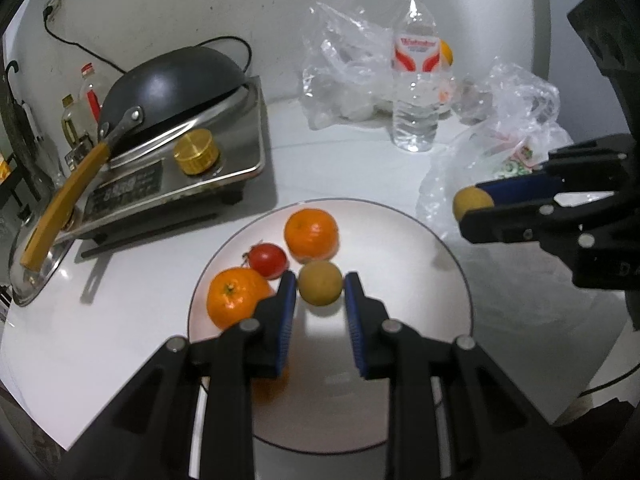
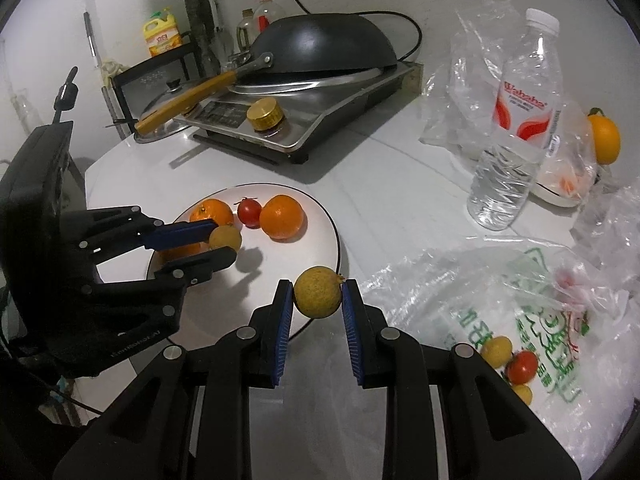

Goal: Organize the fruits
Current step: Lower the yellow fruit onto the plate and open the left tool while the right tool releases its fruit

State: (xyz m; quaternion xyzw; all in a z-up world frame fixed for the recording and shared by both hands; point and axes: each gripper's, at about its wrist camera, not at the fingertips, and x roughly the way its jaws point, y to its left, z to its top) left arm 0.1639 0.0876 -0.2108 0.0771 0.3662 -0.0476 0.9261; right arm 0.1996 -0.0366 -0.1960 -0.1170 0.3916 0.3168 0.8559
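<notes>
The water bottle (image 2: 516, 120), standing toward two o'clock on the table (image 2: 360, 168) in the right wrist view, carries a white label with red swooshes and the red brand word "Wahaha"; the smaller line under it is too fine to read. In the left wrist view the same bottle (image 1: 416, 68) stands at about one o'clock and its red lettering is blurred. The plastic bag (image 2: 532, 320) at four o'clock bears large green printed characters, not legible. The yellow jug (image 2: 162, 36) at eleven o'clock has a label with unreadable print. The stove's front plate (image 1: 124, 190) shows only faint, illegible text.
</notes>
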